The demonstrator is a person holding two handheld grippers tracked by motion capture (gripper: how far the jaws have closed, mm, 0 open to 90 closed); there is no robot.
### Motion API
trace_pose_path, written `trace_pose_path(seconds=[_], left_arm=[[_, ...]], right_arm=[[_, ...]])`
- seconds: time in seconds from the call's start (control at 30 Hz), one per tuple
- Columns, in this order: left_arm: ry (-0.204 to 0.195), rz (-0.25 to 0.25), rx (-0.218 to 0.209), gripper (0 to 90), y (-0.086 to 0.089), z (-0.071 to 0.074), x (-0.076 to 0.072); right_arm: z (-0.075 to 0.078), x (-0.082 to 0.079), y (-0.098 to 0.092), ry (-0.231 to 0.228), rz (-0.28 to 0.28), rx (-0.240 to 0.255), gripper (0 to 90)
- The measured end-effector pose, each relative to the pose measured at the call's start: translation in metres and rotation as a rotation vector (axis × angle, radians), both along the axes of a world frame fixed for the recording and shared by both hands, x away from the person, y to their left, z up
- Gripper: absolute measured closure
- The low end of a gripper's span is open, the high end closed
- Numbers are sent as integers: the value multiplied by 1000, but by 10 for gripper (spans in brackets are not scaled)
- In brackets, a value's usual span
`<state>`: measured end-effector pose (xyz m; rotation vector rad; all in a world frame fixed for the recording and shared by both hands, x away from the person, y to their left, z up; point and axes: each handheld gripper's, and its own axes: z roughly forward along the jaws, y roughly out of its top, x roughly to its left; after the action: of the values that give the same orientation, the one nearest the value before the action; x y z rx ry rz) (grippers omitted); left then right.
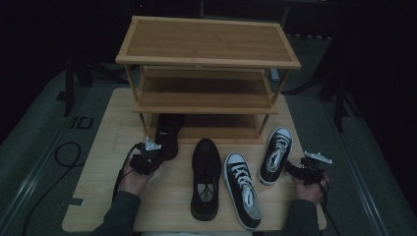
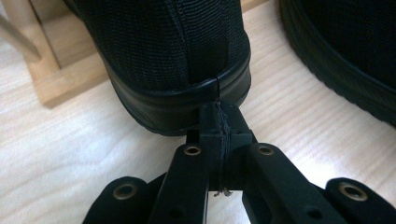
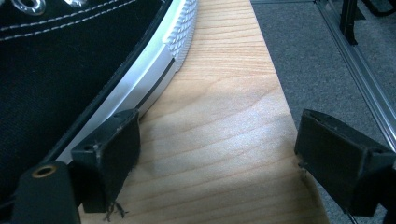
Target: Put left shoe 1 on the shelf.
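Your left gripper (image 2: 219, 123) has its jaws pressed together, tips touching the heel of the black shoe (image 1: 167, 135), which lies with its toe in the bottom tier of the wooden shoe rack (image 1: 206, 64) and its heel out on the tabletop (image 1: 167, 196). Your right gripper (image 3: 219, 154) has its jaws spread wide with nothing between them. One of its jaws rests against the white sole edge of the black-and-white sneaker (image 1: 276, 155), which lies on the tabletop just in front of the rack.
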<state>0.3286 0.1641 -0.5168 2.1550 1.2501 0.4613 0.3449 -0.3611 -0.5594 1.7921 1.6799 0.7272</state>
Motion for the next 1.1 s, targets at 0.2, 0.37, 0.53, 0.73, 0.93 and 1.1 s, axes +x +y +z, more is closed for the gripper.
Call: trace_pose_path(seconds=[0.2, 0.37, 0.53, 0.73, 0.93, 1.1], left_arm=[[-6, 9, 14, 894, -7, 0, 12], [-4, 23, 11, 894, -11, -2, 22], [-8, 30, 18, 895, -15, -3, 32], [-6, 43, 29, 894, -15, -3, 37], [-2, 66, 29, 893, -15, -3, 45], [3, 74, 16, 892, -15, -4, 49]], right_arm=[[0, 0, 0, 0, 1, -2, 142], [0, 0, 0, 0, 1, -1, 142], [0, 0, 0, 0, 1, -2, 142], [0, 0, 0, 0, 1, -2, 142], [0, 0, 0, 0, 1, -2, 142], [0, 0, 0, 1, 1, -1, 142]])
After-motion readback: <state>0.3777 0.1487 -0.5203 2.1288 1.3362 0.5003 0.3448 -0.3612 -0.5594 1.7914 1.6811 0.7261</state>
